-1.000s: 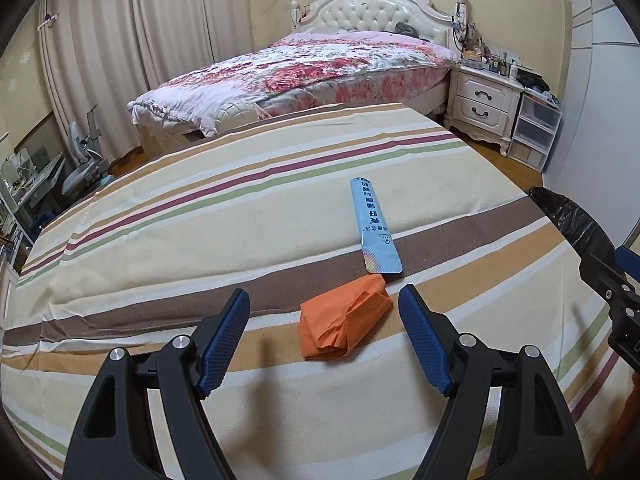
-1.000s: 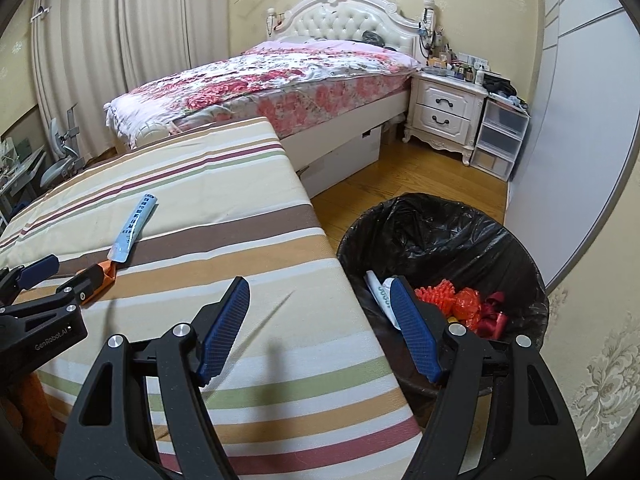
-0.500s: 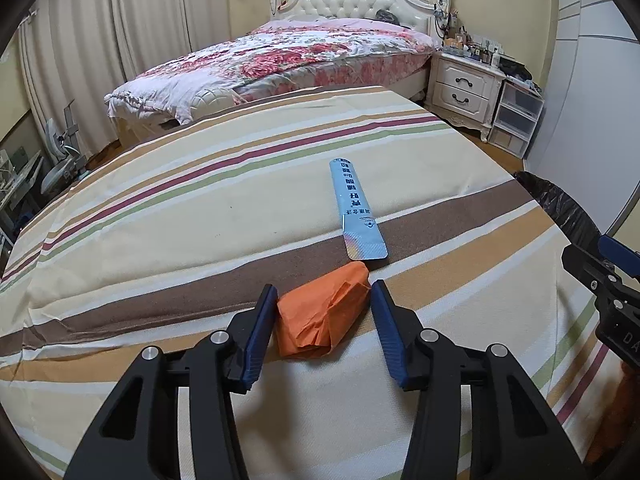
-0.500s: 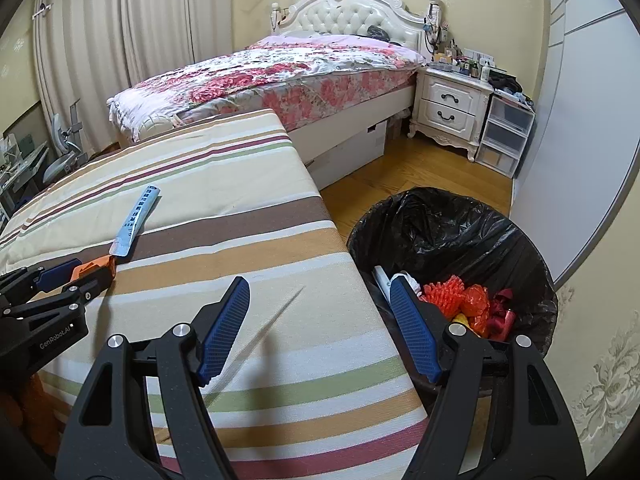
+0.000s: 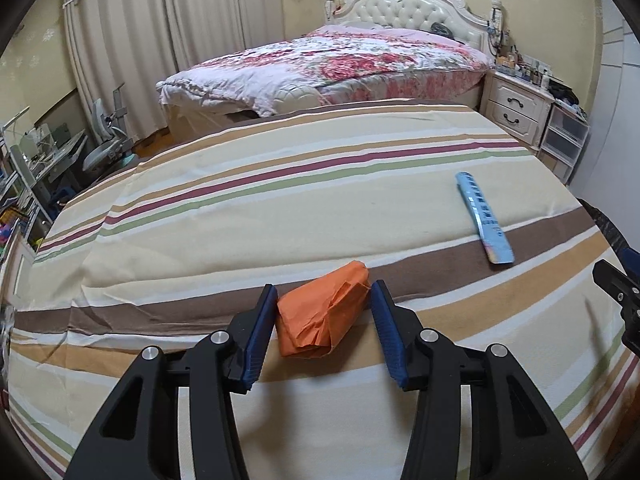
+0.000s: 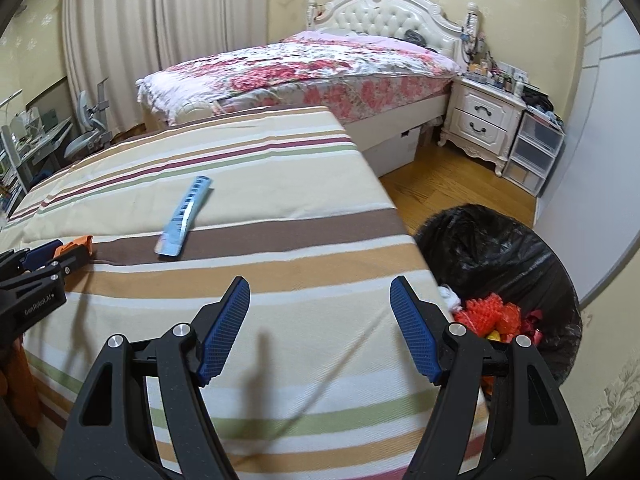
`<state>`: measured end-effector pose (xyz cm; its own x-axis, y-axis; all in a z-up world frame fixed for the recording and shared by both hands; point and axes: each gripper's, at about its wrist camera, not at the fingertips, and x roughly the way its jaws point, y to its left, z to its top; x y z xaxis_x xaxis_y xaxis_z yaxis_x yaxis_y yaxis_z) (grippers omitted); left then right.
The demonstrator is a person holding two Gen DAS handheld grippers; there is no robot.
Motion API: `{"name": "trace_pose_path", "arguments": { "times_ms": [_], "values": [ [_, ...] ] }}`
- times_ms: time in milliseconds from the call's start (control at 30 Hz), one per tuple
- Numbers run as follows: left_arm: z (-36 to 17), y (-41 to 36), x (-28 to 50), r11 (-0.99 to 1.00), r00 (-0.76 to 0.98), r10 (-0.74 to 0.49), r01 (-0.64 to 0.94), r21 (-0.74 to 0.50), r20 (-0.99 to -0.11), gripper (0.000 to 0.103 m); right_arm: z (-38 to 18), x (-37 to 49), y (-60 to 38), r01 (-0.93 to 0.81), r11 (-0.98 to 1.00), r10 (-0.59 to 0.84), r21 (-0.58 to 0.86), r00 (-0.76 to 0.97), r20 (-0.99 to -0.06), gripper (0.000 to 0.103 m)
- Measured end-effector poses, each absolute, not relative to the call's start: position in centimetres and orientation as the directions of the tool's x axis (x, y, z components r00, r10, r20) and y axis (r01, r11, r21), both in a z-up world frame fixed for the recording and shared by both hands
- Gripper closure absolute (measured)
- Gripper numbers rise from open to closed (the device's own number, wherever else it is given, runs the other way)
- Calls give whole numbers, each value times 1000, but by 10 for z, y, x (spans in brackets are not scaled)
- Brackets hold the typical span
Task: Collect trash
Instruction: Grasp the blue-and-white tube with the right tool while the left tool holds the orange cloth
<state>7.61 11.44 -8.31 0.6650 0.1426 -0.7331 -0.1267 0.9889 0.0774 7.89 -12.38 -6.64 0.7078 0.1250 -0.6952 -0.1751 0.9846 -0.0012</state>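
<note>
Left gripper (image 5: 323, 322) brackets the crumpled orange paper (image 5: 323, 315) near the striped bed's (image 5: 240, 216) front edge, pads narrowed against its sides; the long axis runs along the fingers. Right gripper (image 6: 320, 328) gapes wide, empty.

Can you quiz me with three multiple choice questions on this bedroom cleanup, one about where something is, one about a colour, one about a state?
1. Where does the blue wrapper lie?
A. on the striped cover
B. in the bin
C. on the floor

2. What colour is the crumpled paper between the left tongs?
A. green
B. orange
C. white

3. How do the right tongs stand?
A. shut on the wrapper
B. shut on paper
C. open, holding nothing

Answers:
1 A, the wrapper rests flat across the cover's brown stripe.
2 B, the paper is bright orange in the left view.
3 C, a wide gap shows between the pads, with only cover behind, beside the bin.
</note>
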Motion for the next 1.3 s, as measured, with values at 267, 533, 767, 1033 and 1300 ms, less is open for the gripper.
{"name": "trace_pose_path", "arguments": {
  "times_ms": [267, 533, 767, 1033, 1300],
  "values": [
    [-80, 170, 72, 964, 647, 240, -246, 100, -723, 55, -65, 101, -74, -268, 963, 195, 7, 682, -705, 32],
    [-83, 207, 65, 943, 619, 278, -323, 84, -734, 55, -66, 121, -33, -313, 950, 210, -13, 668, -714, 33],
    [-84, 212, 63, 942, 622, 265, -329, 60, -737, 55, -78, 143, -19, -307, 952, 193, -8, 620, -761, 45],
    [-86, 217, 64, 941, 619, 256, -337, 44, -742, 55, -79, 146, -17, -293, 956, 169, -25, 617, -769, 73],
    [-86, 217, 64, 941, 619, 256, -337, 44, -742, 55, -78, 137, -16, -316, 948, 177, -35, 617, -767, 82]
  ]
}}
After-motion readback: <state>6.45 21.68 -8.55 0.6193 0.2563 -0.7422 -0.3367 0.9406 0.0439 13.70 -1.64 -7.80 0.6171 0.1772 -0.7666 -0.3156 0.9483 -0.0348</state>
